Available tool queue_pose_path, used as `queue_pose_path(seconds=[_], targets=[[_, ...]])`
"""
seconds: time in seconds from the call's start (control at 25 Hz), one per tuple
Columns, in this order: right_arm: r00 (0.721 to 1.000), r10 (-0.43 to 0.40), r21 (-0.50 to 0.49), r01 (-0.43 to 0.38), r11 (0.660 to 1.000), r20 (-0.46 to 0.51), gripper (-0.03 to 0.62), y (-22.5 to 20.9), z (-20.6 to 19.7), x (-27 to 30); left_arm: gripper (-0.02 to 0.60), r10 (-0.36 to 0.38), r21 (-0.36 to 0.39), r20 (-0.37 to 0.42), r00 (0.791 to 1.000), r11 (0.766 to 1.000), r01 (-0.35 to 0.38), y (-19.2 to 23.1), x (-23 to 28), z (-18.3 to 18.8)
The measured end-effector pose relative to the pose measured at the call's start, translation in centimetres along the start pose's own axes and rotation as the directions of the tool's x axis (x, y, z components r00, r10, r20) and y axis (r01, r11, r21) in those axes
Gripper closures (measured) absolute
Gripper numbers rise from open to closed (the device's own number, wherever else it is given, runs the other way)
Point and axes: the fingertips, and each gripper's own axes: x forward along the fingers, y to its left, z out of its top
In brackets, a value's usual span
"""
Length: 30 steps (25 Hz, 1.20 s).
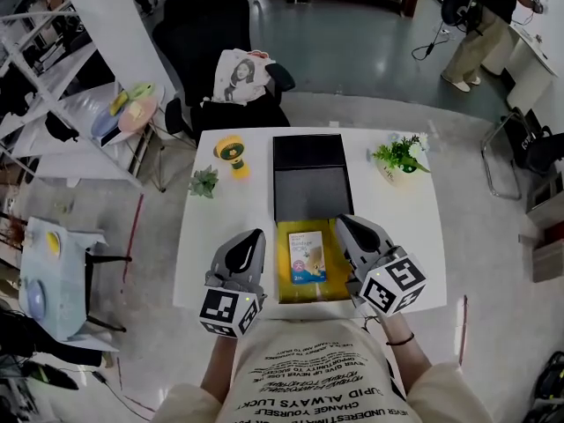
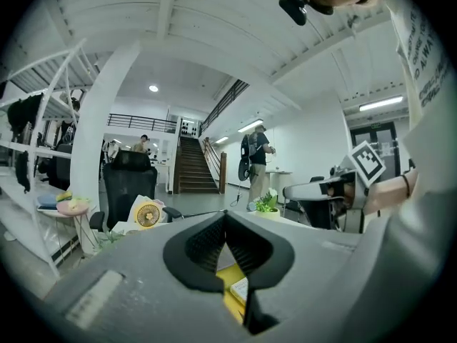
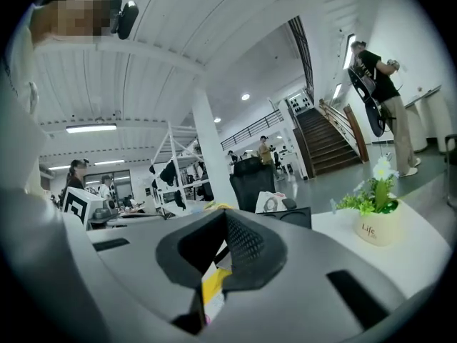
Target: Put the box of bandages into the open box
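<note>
Probably light and stiff, best pinched across its long edges, the pale printed cardboard box of bandages [image 1: 307, 256] lay inside the yellow-lined black open box [image 1: 284, 282] at the near edge of the white tabletop [image 1: 401, 236], between the closed, empty left claw [image 1: 255, 236] and right claw [image 1: 343, 222].

The white plant pot [image 3: 374, 229] reads "Life", with smaller print beneath that cannot be made out. The person's shirt [image 1: 304, 379] carries upside-down lines, among them "CHANGE YOURSELF" and "ALWAYS LUCK". Print on the box of bandages [image 1: 306, 257] is too small to read.
</note>
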Motion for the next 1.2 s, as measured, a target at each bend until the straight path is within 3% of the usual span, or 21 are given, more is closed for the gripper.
queue_pose_path(seconds=[0.24, 0.68, 1.2], targets=[[0.998, -0.034, 0.007, 0.034, 0.999, 0.056, 0.589, -1.5, 1.5, -1.0, 0.56, 0.034, 0.01, 0.023, 0.999, 0.999, -0.035, 0.9, -0.3, 0.9], [0.996, -0.078, -0.08, 0.082, 0.993, 0.048, 0.591, -2.3, 1.8, -1.4, 0.56, 0.078, 0.028, 0.023, 0.997, 0.997, -0.079, 1.5, -0.3, 0.6], [0.993, -0.107, -0.109, 0.112, 0.988, 0.047, 0.591, -2.5, 1.3, -1.4, 0.56, 0.1, 0.022, 0.014, 0.995, 0.995, -0.101, 1.9, -0.5, 0.2]])
